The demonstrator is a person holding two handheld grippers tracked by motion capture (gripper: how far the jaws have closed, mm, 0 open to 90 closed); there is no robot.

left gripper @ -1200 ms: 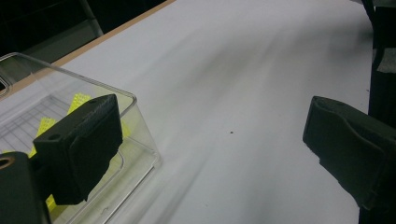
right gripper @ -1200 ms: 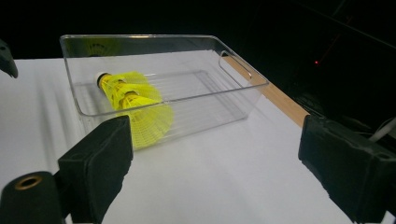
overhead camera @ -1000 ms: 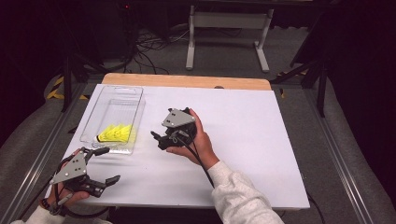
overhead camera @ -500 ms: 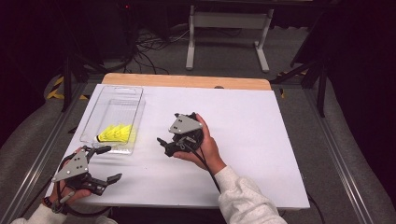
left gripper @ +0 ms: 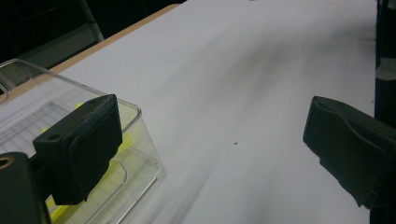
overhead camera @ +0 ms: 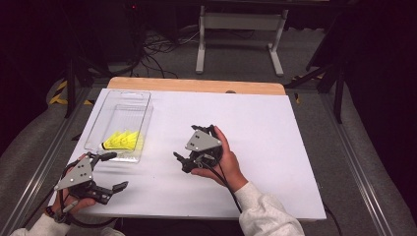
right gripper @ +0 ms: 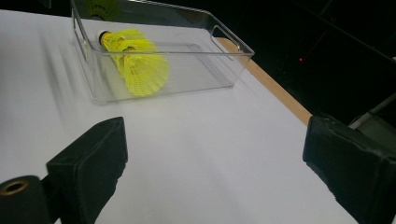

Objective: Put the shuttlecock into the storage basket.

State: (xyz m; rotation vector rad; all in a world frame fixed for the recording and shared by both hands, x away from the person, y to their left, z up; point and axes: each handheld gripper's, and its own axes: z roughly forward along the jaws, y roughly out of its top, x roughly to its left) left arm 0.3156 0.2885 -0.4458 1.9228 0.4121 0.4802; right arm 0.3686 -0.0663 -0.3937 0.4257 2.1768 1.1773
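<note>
So there's a clear plastic bin sitting near the left edge of the white tabletop, long side running front to back, with moulded handle cutouts at its ends. Inside it, at the front end, are bright yellow shuttlecocks lying on their sides, nested into each other, dark-banded cork tip pointing toward the left edge.

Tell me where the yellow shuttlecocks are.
High view: the shuttlecocks lie in the near end of the clear bin at the table's left, just beyond the left tool.
</note>
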